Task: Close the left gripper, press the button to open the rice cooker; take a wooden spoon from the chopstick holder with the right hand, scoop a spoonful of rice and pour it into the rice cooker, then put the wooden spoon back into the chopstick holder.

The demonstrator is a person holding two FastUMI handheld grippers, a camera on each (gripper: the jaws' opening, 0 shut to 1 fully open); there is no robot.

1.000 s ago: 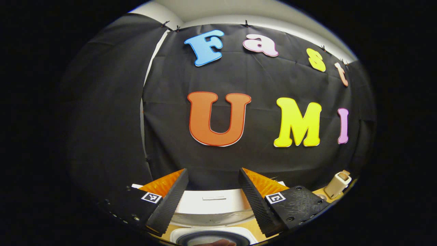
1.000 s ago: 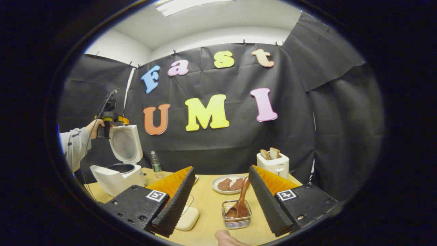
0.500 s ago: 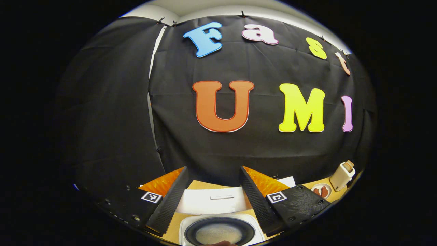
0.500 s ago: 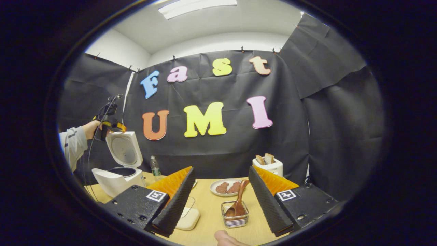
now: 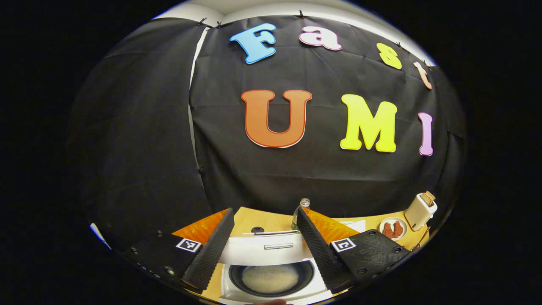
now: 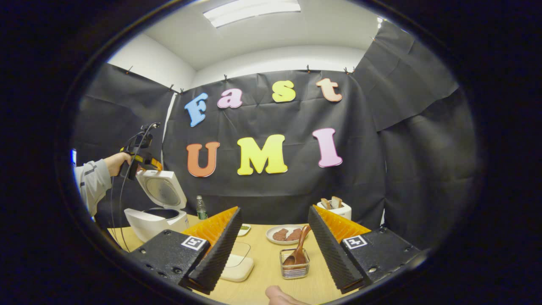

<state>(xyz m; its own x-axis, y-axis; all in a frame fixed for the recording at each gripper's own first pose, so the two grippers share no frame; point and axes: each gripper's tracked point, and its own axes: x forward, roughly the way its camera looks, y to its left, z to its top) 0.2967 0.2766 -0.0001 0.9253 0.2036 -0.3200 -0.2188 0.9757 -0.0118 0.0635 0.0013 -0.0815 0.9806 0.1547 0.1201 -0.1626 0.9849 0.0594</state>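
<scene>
Since the white rice cooker (image 6: 156, 218) stands open, the right gripper (image 6: 273, 250), jaws wide and empty, should straddle the brown wooden spoon (image 6: 299, 251) handle above its wire chopstick holder (image 6: 294, 270) before closing.

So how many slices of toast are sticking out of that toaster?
2. Both slices of toast stand side by side in the top of the white toaster, at the far right of the table, behind the plate. More could sit lower inside, hidden.
</scene>
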